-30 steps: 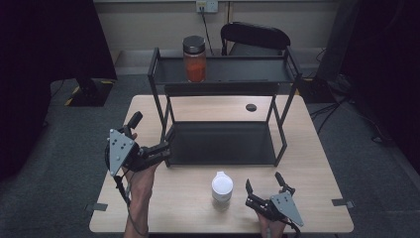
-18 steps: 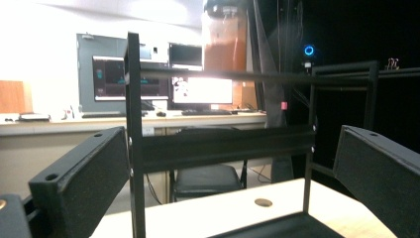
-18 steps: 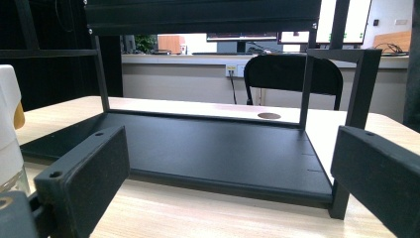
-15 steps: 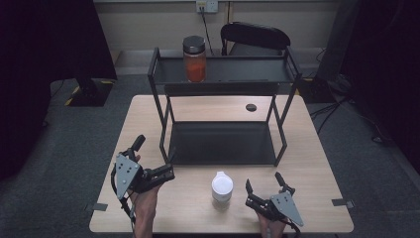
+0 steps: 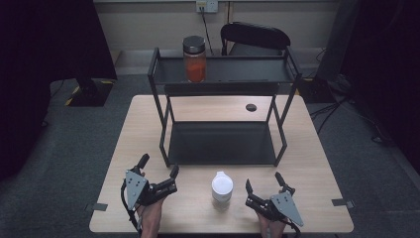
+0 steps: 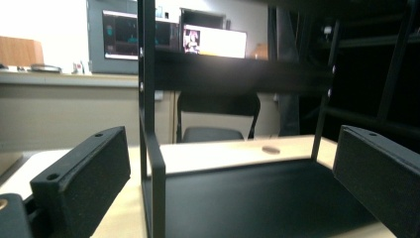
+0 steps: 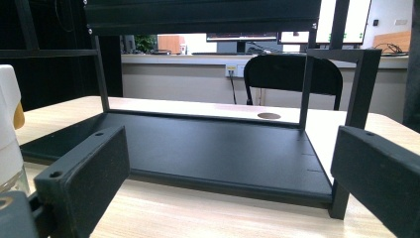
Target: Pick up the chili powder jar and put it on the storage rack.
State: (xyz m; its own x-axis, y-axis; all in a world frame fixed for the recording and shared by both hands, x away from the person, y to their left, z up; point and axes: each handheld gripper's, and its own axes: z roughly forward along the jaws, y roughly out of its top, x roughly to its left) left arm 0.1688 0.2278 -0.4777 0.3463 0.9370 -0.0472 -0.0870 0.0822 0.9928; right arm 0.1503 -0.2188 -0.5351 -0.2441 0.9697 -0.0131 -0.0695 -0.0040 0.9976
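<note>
Grippers first, nearest me: my left gripper (image 5: 171, 179) rests low on the worktop (image 5: 317, 168) at the front left, jaws spread wide and empty, aimed at the rack's front-left post. My right gripper (image 5: 265, 191) sits at the front right, jaws likewise wide apart with nothing between them.

Item in hand: white bottle (image 5: 222, 186), upright on the worktop between the two grippers, near the front edge, touching neither. In the right gripper view it shows at the left margin (image 7: 9, 129), white cap above a clear lower body. I judge it light, rigid plastic, smooth and possibly slippery, and easy to topple since it stands tall on a small base. I would take hold across the body below the cap, squarely from the side, with the right gripper as the closer one.

Behind it: black two-tier rack (image 5: 223, 144), its lower tray flat on the worktop, bare. Its front posts and upper shelf edge are what I must clear if the bottle goes inside; headroom under the upper shelf looks adequate, though I cannot be sure.

Upper shelf: jar with red contents (image 5: 194, 58), dark lid, at the left end, well apart from the bottle.

Farther: round cable hole (image 5: 251, 107) in the worktop, then a black chair (image 5: 255, 37) against the wall.
</note>
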